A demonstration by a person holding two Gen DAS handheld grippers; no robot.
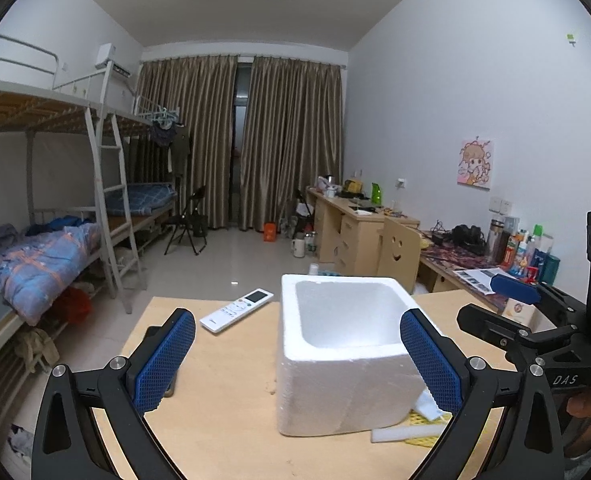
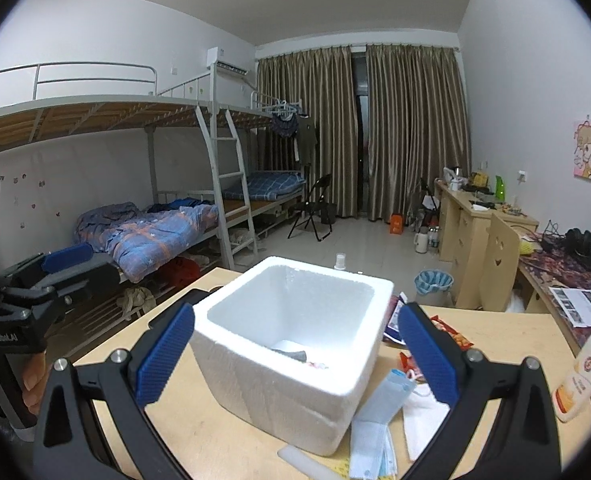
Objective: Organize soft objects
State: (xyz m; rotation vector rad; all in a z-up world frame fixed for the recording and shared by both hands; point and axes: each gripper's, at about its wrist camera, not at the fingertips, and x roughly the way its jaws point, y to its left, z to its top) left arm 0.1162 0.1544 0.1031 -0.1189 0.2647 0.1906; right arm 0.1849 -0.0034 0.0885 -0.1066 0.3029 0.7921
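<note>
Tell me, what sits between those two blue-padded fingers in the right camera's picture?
The white foam box stands on the table between the right gripper's open fingers, shown in the right wrist view.

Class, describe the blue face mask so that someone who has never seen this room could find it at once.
Start at the white foam box in the middle of the wooden table. Look at the table just right of the box's near corner, among the loose items by the right gripper. The face mask is the pale blue pleated one; the sheet beside it is plain white.
</note>
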